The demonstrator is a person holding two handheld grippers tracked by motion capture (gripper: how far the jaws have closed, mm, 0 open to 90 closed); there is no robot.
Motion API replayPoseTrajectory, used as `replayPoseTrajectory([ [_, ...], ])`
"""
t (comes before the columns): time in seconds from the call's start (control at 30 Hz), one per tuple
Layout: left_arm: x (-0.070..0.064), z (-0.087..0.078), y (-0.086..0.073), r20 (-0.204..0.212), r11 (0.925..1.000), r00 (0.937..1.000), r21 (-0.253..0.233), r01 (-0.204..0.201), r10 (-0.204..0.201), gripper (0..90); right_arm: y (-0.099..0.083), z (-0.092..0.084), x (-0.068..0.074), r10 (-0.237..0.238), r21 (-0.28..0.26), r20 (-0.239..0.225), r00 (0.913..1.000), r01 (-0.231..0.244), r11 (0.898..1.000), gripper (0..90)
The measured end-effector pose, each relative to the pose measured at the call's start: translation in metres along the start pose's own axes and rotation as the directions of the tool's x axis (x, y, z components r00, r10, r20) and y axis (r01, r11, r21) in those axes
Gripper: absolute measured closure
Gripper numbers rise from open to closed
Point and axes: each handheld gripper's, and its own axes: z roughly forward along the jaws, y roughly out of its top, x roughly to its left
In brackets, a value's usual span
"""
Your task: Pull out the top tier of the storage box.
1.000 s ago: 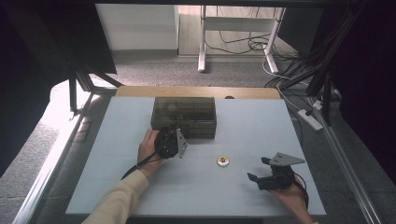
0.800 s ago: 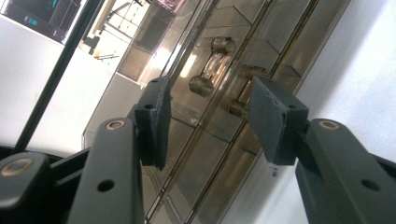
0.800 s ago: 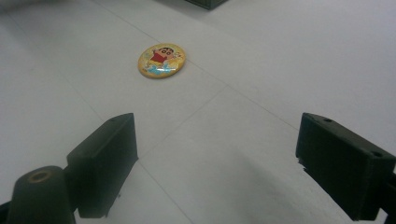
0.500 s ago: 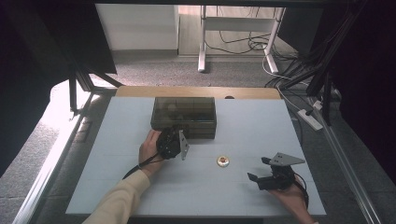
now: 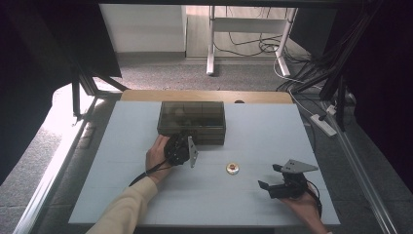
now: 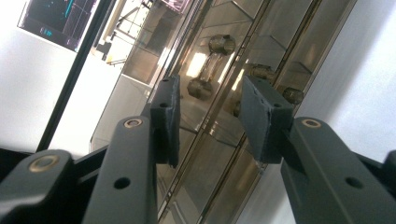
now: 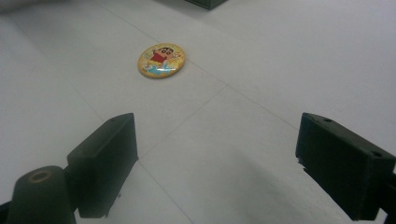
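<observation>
A smoky see-through box [image 5: 192, 119] stands at the back middle of the white table [image 5: 122, 185]. My left gripper [image 5: 182, 140] is held up against its front face. In the left gripper view its jaws [image 6: 211, 88] have just been closing but still stand apart. A brass dumbbell-shaped handle [image 6: 212, 65] on the box front lies just ahead, in line with the gap, and the pads are not pressing on it. A round yellow cartoon badge [image 5: 233, 168] [image 7: 161, 60] lies flat on the table. My right gripper [image 5: 269, 176] [image 7: 219, 135] rests to its right, wide open and holding nothing.
The table's far edge has a wooden strip [image 5: 204, 95]. Beyond it are a white stand [image 5: 212, 44] and cables on the floor [image 5: 292, 73]. A power strip [image 5: 324, 124] lies off the right edge. A metal rail [image 5: 48, 170] runs along the left side.
</observation>
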Motion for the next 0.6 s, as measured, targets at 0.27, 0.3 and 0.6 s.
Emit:
replayPoseTrajectory([
  [0.27,0.0003,0.0003,0.0003,-0.012,0.9999,0.9999,-0.011,-0.010,0.010,63.5,0.0000,-0.0001,-0.0001,0.000,0.000,0.001,1.0000,0.000,1.000,12.8],
  [0.3,0.0004,0.0004,0.0002,-0.014,0.9999,0.9998,-0.013,-0.011,0.011,64.8,0.0000,0.0000,0.0000,-0.001,0.001,0.002,1.0000,0.001,1.000,12.8],
  [0.6,0.0015,0.0014,-0.0001,-0.012,0.9997,0.9998,-0.021,-0.015,0.015,71.9,0.0000,0.0002,0.0001,0.001,0.000,0.001,1.0000,-0.001,1.000,13.0],
])
